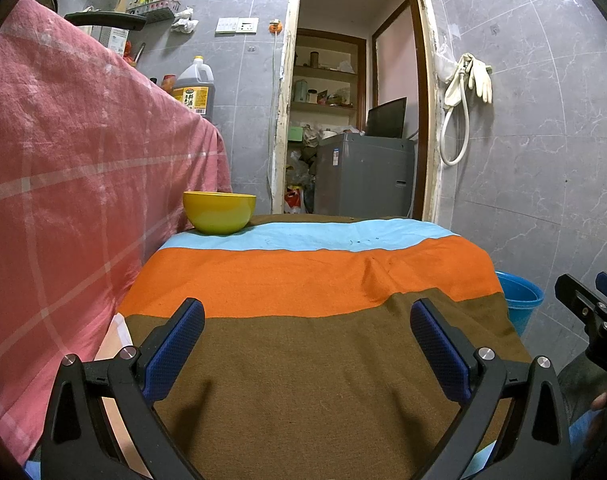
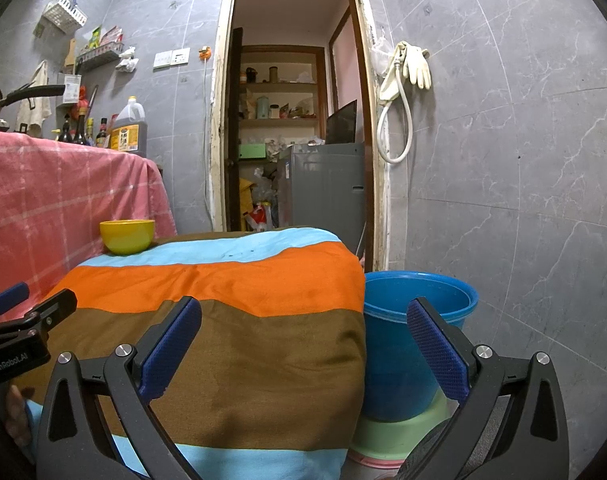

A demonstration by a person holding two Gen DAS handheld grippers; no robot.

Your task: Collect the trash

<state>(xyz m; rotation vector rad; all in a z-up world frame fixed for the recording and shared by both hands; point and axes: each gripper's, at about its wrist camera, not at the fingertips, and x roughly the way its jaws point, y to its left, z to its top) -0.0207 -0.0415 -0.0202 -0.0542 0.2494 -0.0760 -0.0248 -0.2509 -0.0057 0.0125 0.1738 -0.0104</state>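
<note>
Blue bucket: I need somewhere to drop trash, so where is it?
The blue bucket stands on the floor right of the striped-cloth table, by the grey tiled wall.

The right gripper (image 2: 303, 340) hangs over the near edge of the striped cloth (image 2: 243, 320), fingers spread wide with nothing between them. Off to the far left sits a yellow bowl (image 2: 127, 236) on the blue stripe, just in front of the pink checked cloth (image 2: 63, 196). A blue bucket (image 2: 395, 344) stands right beside the cloth-covered table, resting on a green basin (image 2: 399, 432). The left gripper (image 2: 23, 320) pokes in at the left edge. Straight ahead, an open doorway (image 2: 295, 100) with shelves, and rubber gloves (image 2: 417, 66) hang on the grey tiled wall.
</note>
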